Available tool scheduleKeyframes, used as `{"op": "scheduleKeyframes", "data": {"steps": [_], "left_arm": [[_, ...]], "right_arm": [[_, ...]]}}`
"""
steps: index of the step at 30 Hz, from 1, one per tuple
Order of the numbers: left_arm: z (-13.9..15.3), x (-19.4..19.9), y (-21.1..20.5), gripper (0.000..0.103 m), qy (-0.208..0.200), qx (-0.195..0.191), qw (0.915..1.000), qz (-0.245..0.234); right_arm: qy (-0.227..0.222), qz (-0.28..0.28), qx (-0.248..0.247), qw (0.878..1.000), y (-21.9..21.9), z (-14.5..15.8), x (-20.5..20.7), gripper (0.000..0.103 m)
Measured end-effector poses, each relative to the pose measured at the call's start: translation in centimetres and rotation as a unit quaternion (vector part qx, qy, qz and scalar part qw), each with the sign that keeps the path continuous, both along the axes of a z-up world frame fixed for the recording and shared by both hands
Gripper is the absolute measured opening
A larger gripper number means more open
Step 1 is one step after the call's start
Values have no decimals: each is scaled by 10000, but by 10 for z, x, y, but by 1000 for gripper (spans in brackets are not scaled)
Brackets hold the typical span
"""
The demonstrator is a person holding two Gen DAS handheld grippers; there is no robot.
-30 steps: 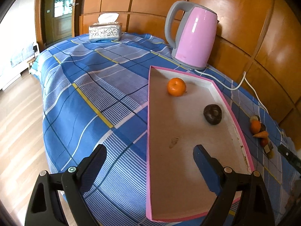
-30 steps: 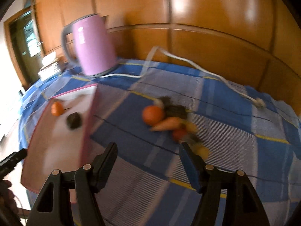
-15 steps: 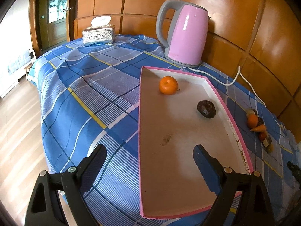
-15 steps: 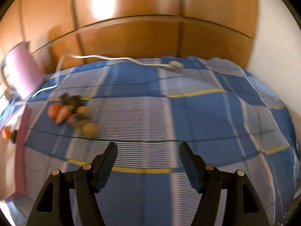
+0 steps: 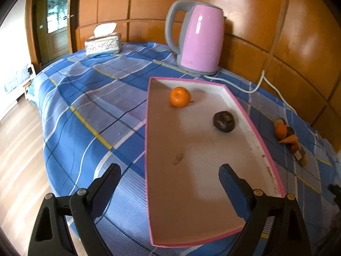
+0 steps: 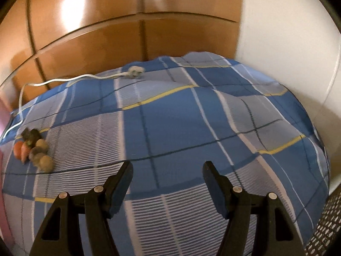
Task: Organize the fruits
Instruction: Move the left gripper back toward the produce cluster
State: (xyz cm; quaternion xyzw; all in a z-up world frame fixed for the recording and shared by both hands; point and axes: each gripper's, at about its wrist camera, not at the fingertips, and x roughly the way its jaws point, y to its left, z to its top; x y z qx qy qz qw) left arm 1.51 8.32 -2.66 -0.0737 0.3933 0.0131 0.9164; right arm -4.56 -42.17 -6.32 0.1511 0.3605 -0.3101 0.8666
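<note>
With an orange (image 5: 179, 96) and a dark fruit (image 5: 224, 121) already in the tray (image 5: 264, 149), both my left gripper (image 5: 168, 179) and right gripper (image 6: 167, 176) gape empty, so next I must reach the fruit pile (image 6: 33, 151) near the desk's far edge.

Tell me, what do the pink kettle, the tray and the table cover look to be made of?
Kettle: probably glossy plastic, going by the soft window glare on its pink body; the handle is matte grey.
Tray: likely cardboard; thin pink walls, a dull whitish floor with stains.
Cover: woven cloth in blue plaid, with fine ribbed stripes and soft folds near the edge.
</note>
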Motion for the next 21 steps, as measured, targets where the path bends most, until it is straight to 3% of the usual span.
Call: {"op": "scheduleKeyframes", "data": {"steps": [9, 12, 21], "left_arm": [[14, 8, -23, 94, -44, -116, 9973, -720], [21, 15, -32, 93, -17, -196, 9954, -940], [41, 46, -85, 82, 83, -241, 9802, -1962]], "right_arm": [[250, -506, 163, 9983, -21, -23, -7, 69], [226, -497, -33, 9985, -17, -26, -7, 71], [185, -476, -46, 9987, -17, -28, -7, 77]]}}
